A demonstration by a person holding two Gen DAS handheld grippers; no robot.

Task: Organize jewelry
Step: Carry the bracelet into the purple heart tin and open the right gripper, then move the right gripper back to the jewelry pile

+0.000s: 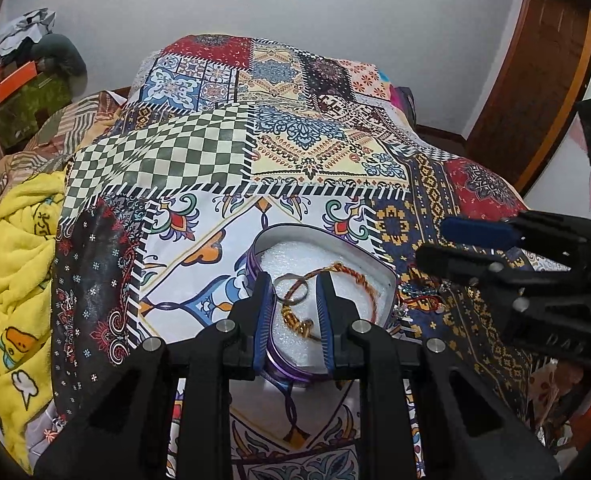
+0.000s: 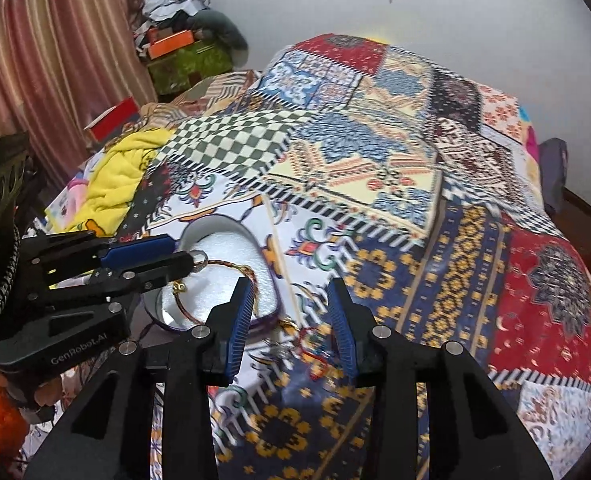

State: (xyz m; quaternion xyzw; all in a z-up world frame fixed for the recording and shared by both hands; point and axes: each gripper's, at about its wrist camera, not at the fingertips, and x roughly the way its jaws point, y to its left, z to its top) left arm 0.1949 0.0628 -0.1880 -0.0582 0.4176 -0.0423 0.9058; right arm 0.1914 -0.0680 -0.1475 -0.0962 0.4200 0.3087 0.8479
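A heart-shaped purple tin [image 1: 319, 280] lined with white foam sits open on a bed covered by a patchwork quilt [image 1: 223, 152]. Inside the tin lie a silver ring [image 1: 293, 291], a red and gold braided thread bracelet [image 1: 351, 276] and a small gold chain piece [image 1: 299, 322].

The left claw [image 1: 293, 280] hovers just above the tin's near half, its jaws parted and released, with the ring and chain piece showing between them.

The right claw [image 2: 291, 292] is also released, jaws wide apart, over the quilt just right of the tin. Beside the tin's right edge more jewelry [image 1: 421, 296] lies loose on the quilt: a beaded strand and red thread, too blurred to tell further. A yellow blanket [image 1: 19, 264] is bunched well left of the tin.
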